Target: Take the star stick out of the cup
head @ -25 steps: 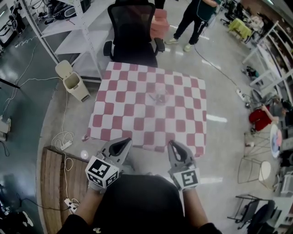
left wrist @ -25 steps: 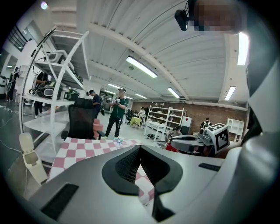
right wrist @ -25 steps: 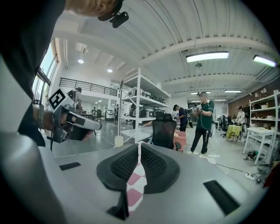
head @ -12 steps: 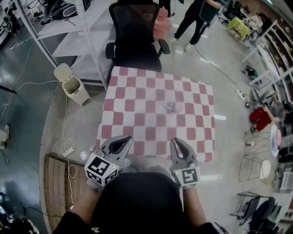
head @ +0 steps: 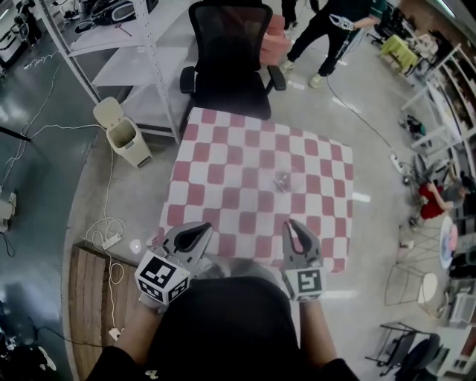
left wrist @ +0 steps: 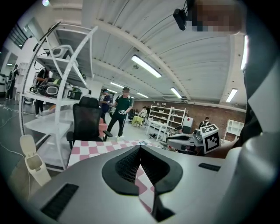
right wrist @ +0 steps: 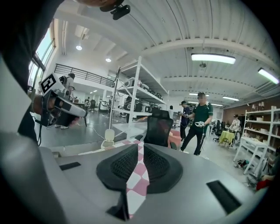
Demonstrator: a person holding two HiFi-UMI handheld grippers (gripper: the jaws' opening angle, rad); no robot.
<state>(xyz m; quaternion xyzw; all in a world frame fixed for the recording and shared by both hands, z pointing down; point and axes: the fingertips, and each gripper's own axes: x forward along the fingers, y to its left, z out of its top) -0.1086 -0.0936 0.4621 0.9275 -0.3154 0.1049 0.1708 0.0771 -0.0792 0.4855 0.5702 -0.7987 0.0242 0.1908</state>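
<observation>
A small clear cup (head: 282,179) with the star stick in it stands near the middle of the red-and-white checkered table (head: 223,175); it is too small to show detail. Both grippers hang close to my body, short of the table's near edge and well away from the cup. My left gripper (head: 195,234) is shut with nothing in it; in the left gripper view its jaws (left wrist: 140,147) meet at the tips. My right gripper (head: 297,237) is also shut and empty, with only a thin slit between its jaws (right wrist: 141,142).
A black office chair (head: 227,59) stands at the table's far side. A beige bin (head: 123,132) and a white shelf rack (head: 111,45) are to the far left. A person (head: 327,22) walks at the far right. A wooden pallet (head: 89,298) and cables lie at my left.
The table and cup have shifted in the head view, the cup a little right and lower. Both grippers stay shut and held near my body.
</observation>
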